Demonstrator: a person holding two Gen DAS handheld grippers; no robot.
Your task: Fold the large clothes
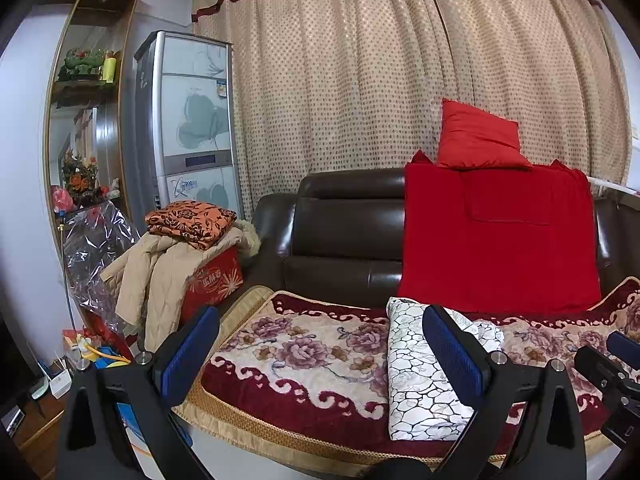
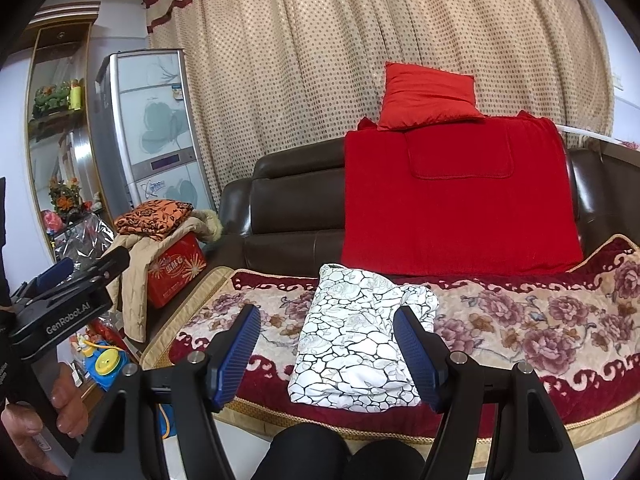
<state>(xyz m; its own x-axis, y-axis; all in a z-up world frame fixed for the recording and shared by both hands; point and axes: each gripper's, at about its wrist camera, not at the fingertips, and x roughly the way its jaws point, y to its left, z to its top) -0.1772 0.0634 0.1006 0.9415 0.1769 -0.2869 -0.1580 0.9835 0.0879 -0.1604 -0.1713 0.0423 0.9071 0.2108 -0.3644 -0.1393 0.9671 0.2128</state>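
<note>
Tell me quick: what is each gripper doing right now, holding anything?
Left gripper: open, holding nothing.
Right gripper: open, holding nothing; folded white garment lies on the sofa beyond its fingers.

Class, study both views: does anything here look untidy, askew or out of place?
Yes. A beige quilted coat hangs off the red printed box beside the sofa, unfolded, with an orange-and-black patterned cloth stacked on top. The white crackle-print garment on the floral seat cover is folded, though one corner bulges loosely.

Glossy dark brown leather sofa, plush floral maroon-and-cream velvet seat cover, soft white cloth garment with black crackle print, matt red knitted throw, ribbed blue rubbery gripper pads
</note>
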